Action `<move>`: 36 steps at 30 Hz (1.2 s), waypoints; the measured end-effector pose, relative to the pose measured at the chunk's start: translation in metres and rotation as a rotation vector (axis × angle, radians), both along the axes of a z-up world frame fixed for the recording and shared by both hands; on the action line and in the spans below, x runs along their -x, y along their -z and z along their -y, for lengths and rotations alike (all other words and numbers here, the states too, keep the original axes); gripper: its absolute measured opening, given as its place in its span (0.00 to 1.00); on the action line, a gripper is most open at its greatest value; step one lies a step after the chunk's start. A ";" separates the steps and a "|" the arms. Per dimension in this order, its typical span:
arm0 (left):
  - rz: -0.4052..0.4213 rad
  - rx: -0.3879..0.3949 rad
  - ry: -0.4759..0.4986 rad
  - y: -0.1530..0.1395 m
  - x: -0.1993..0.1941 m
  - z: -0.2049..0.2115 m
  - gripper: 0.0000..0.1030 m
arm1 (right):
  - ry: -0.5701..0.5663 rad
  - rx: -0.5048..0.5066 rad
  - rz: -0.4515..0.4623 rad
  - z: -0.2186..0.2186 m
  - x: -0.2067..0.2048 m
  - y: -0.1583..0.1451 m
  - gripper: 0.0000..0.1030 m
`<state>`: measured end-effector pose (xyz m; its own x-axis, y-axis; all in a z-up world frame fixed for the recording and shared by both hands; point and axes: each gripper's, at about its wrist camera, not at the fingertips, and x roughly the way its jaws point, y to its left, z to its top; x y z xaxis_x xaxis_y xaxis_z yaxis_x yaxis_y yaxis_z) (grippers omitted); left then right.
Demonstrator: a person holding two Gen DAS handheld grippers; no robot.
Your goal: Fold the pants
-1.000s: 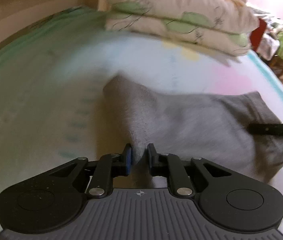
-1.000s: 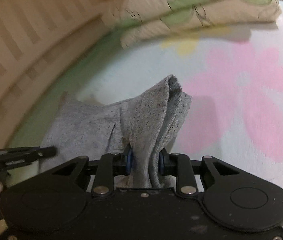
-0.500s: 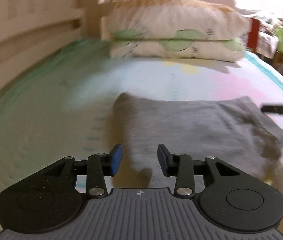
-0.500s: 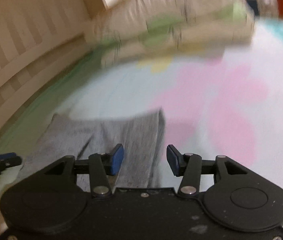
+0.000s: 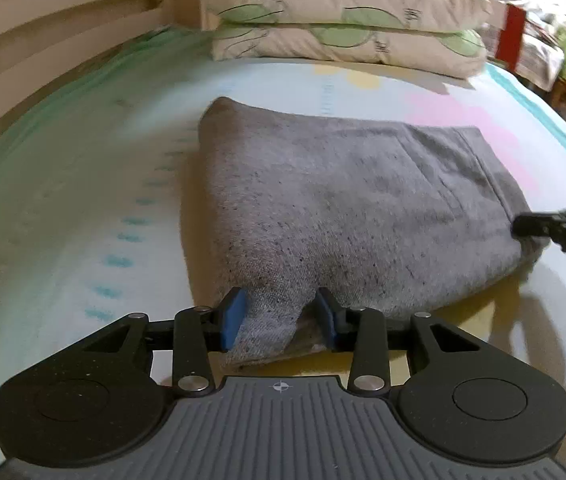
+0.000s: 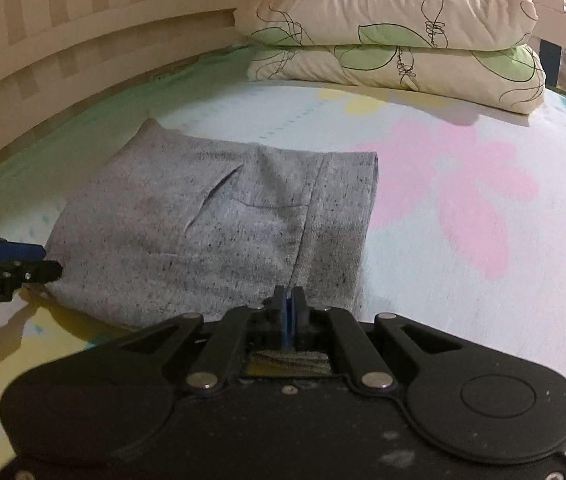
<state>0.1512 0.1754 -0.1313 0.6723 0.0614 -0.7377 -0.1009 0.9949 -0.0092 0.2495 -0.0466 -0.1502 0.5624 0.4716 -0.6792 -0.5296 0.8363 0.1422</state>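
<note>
The grey pants (image 5: 355, 200) lie folded in a flat rectangle on the bed; they also show in the right wrist view (image 6: 219, 220). My left gripper (image 5: 279, 316) is open, and a near corner of the pants lies loose between its blue pads. My right gripper (image 6: 290, 312) is shut with its pads together, just before the pants' near edge and holding nothing. The right gripper's tip shows at the pants' right edge in the left wrist view (image 5: 555, 228). The left gripper shows at the pants' left corner in the right wrist view (image 6: 7, 268).
Two stacked leaf-print pillows (image 5: 343, 20) lie at the head of the bed, also in the right wrist view (image 6: 395, 36). A slatted wooden bed rail (image 6: 83, 32) runs along the left. Cluttered items (image 5: 555, 52) stand beyond the bed's right side. The sheet (image 6: 463, 184) has a pink flower print.
Both grippers let go of the pants, which dropped flat on the bed. The left gripper stays open at the near corner. The right gripper opened, then shut empty.
</note>
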 end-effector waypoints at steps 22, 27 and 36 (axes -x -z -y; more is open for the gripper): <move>-0.030 -0.038 -0.088 -0.066 0.072 0.071 0.38 | 0.081 -0.042 -0.025 0.022 0.113 -0.097 0.31; -0.008 -0.015 -0.082 -0.079 0.083 0.080 0.38 | 0.097 -0.046 0.000 0.027 0.126 -0.110 0.33; 0.053 -0.048 -0.078 -0.095 0.093 0.093 0.38 | 0.121 -0.051 0.021 0.030 0.139 -0.124 0.35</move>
